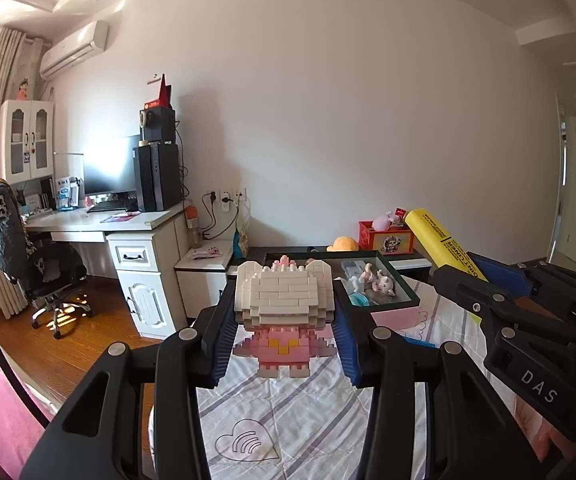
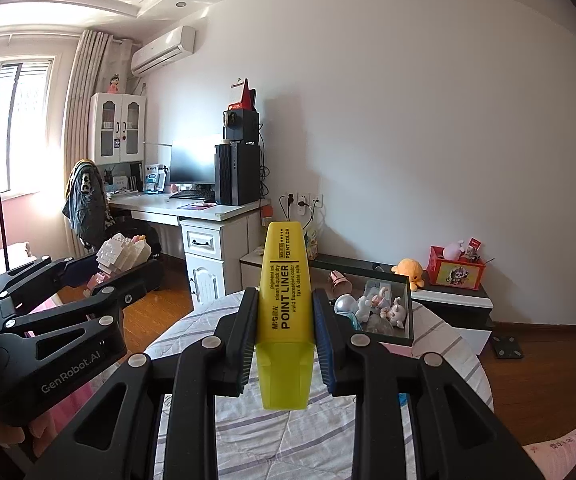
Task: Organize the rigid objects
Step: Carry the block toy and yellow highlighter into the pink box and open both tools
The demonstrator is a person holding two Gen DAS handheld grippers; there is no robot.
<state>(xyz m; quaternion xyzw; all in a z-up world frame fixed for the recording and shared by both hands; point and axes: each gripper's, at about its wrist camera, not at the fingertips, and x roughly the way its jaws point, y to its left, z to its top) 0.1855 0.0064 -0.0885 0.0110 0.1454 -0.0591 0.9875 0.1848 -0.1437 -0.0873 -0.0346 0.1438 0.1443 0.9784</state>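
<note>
Your left gripper [image 1: 283,320] pinches a brick-built figure [image 1: 284,300] with a cream head and a pink body. Its blue pads press on both sides of the head, and the figure hangs in the air in front of the open storage box [image 1: 392,280]. Your right gripper [image 2: 285,336] is closed tightly on a yellow highlighter [image 2: 285,292], which stands upright between the pads with its translucent cap end down, also in front of that box.

The left wrist view shows the front of the figure, its pink dress and small feet. In the right wrist view you see the figure only from the side, far to the left of the box. The right wrist view shows the printed words "POINT LINER" on the highlighter, which in the left view are not readable.

The box holds small toy figurines [image 2: 384,304]. It rests on the striped bedsheet [image 1: 288,408], and behind it stand an orange plush [image 2: 408,270] and a red box [image 2: 456,272].
</note>
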